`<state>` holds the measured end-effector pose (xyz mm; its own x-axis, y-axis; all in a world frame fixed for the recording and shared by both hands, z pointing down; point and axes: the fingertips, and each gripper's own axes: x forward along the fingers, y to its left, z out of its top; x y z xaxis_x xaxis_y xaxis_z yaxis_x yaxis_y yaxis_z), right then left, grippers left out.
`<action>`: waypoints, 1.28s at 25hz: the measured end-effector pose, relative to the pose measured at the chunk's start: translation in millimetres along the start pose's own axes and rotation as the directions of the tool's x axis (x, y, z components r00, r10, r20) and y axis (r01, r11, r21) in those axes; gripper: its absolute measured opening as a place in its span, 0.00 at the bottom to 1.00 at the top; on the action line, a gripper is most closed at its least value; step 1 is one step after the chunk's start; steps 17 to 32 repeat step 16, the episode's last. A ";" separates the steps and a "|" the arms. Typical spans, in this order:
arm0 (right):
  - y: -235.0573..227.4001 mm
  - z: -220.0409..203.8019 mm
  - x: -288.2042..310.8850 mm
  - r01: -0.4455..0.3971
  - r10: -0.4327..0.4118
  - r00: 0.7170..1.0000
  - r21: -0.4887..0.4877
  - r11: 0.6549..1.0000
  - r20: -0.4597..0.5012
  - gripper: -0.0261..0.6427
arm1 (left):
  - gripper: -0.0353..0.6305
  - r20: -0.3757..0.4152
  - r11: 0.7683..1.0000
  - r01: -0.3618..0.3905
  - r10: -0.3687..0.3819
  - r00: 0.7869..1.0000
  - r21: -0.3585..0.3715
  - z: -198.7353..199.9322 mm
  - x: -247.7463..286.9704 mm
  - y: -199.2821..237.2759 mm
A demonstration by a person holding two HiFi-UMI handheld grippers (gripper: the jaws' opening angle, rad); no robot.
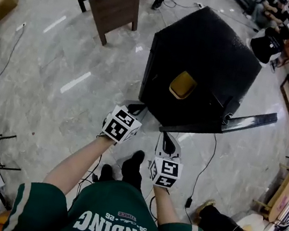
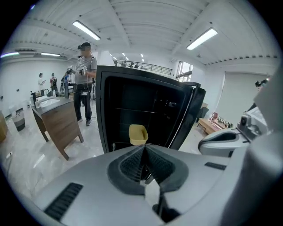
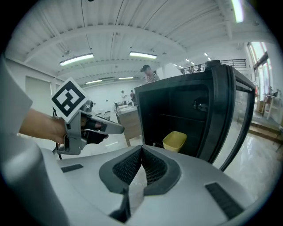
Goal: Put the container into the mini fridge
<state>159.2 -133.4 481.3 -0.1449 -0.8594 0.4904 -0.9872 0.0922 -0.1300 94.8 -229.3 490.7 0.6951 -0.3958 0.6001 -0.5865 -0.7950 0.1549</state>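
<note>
Sitting upright in the lower part of the black mini fridge (image 1: 208, 57), whose door (image 1: 241, 122) stands swung open, the yellow container (image 2: 138, 133) is touched by neither gripper. Left gripper (image 2: 144, 148) has its jaws pressed together with nothing between them, and the right gripper (image 3: 141, 150) is likewise closed and empty, both held near the fridge's open front

I see wooden sink cabinet (image 1: 118, 7) on marble floor (image 1: 55, 98), person (image 2: 84, 77) standing just beside it, ceiling strip lights (image 2: 201, 39) on.
</note>
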 end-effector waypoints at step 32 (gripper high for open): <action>36.0 -6.9 -17.9 -0.055 0.055 0.998 0.007 0.998 -0.037 0.09 | 0.07 -0.038 1.000 -0.003 0.004 0.999 0.020 -27.4 -62.3 -28.8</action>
